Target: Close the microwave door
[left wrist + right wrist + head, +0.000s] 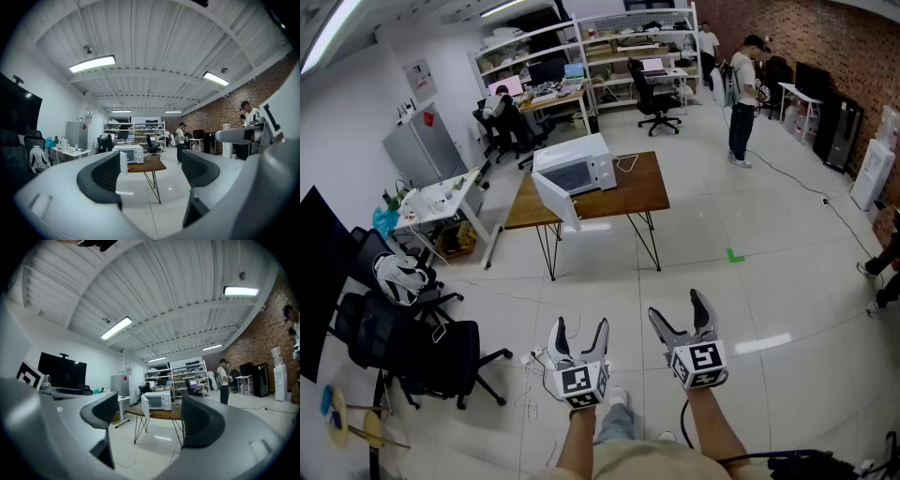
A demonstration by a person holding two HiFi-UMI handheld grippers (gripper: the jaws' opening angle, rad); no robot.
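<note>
A white microwave [576, 166] stands on a brown wooden table [628, 192] several steps ahead of me. Its door [555, 199] hangs open, swung out toward me past the table's front edge. The same microwave [131, 153] shows small in the left gripper view and as a small microwave [158, 401] in the right gripper view. My left gripper [579, 328] and right gripper [679, 308] are held side by side low in the head view, far from the table. Both are open, with nothing between their jaws.
Black office chairs [411, 349] stand at my left, with a cable on the floor near them. A white desk [441, 199] and a grey fridge [422, 148] lie left of the table. A person [743, 101] stands at the back right. Shelves [609, 47] line the far wall.
</note>
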